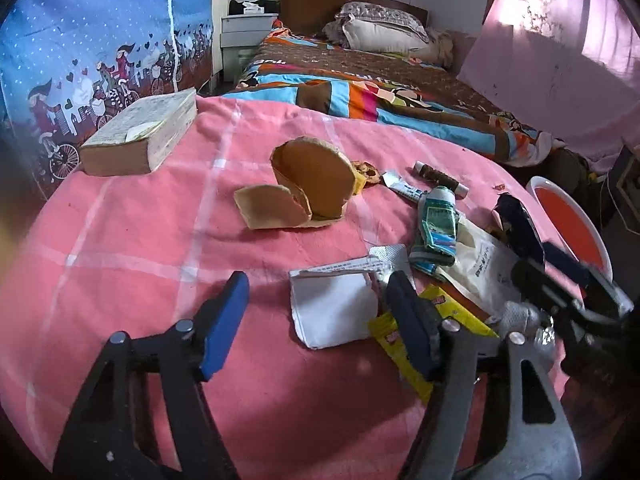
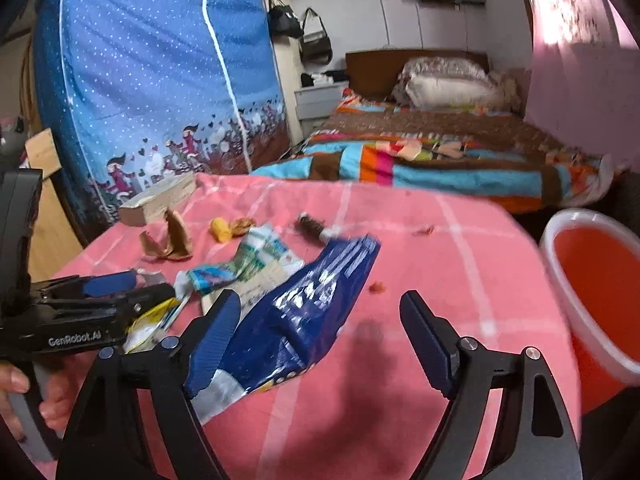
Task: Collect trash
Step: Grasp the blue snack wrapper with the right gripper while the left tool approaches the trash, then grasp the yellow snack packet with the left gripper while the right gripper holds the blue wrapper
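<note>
Trash lies scattered on a pink checked cloth (image 1: 132,240). In the left wrist view my left gripper (image 1: 318,284) is open over it. A torn white paper (image 1: 332,308) lies between its fingers, untouched by the left pad, and a yellow wrapper (image 1: 400,348) lies under the right finger. In the right wrist view my right gripper (image 2: 322,300) is open around a shiny blue bag (image 2: 304,308). The bag lies by the left finger, clear of the right pad. Brown cardboard pieces (image 1: 304,184), green and white packets (image 1: 436,232), a white pouch (image 1: 484,268) and a foil strip (image 1: 390,256) lie beyond.
A red bucket with a white rim (image 2: 608,280) stands at the cloth's right edge. An old thick book (image 1: 140,132) lies at the far left. A tube (image 1: 404,188) and a brown spool (image 1: 440,174) are behind the packets. A bed (image 1: 360,68) and a blue wardrobe (image 2: 160,80) stand beyond.
</note>
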The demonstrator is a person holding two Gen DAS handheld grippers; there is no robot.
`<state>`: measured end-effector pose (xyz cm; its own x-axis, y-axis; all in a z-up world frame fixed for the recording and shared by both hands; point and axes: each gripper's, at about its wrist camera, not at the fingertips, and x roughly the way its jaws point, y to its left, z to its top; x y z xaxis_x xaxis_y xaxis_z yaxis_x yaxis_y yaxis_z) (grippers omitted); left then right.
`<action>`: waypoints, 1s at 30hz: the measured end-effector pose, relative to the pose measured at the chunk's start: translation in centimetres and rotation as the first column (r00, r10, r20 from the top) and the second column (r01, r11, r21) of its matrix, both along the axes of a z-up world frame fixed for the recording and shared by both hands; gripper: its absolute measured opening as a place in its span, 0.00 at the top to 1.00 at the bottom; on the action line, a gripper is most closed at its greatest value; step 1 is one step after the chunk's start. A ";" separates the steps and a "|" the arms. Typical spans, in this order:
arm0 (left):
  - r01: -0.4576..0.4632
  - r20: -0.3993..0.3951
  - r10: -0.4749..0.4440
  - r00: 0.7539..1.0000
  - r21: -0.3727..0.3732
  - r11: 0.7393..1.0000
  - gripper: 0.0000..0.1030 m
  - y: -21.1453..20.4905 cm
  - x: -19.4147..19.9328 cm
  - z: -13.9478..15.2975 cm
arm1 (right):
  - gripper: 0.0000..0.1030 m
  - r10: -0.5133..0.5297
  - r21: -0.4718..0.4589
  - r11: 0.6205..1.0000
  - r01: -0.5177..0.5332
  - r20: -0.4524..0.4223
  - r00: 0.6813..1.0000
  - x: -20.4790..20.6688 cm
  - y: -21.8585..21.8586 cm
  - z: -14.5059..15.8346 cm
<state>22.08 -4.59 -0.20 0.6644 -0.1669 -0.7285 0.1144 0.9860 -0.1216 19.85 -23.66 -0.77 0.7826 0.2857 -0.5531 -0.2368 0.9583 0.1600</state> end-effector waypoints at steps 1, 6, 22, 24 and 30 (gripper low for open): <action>-0.002 -0.002 0.002 1.000 -0.004 1.000 0.32 0.1 0.0 0.0 | 0.21 0.010 0.028 1.000 -0.010 -0.020 1.000 0.0 -0.2 -0.3; -0.006 -0.003 0.006 1.000 -0.011 1.000 0.53 0.1 0.3 0.1 | 0.29 0.050 0.081 0.996 -0.046 -0.050 0.998 0.1 -0.3 -0.9; 0.002 0.134 0.021 0.991 -0.173 0.985 0.57 2.7 -1.7 2.0 | 0.57 0.075 0.171 0.982 -0.082 0.049 0.996 -1.7 -1.1 -0.3; 0.009 0.164 0.020 0.986 -0.172 0.985 0.57 2.6 -2.0 2.4 | 0.60 0.071 0.155 0.984 -0.084 0.086 0.994 -2.1 -0.9 0.2; 0.033 0.259 0.006 0.966 -0.148 0.989 0.57 2.1 -3.1 3.5 | 0.75 0.070 0.128 0.987 -0.093 0.172 0.983 -2.8 -0.7 1.2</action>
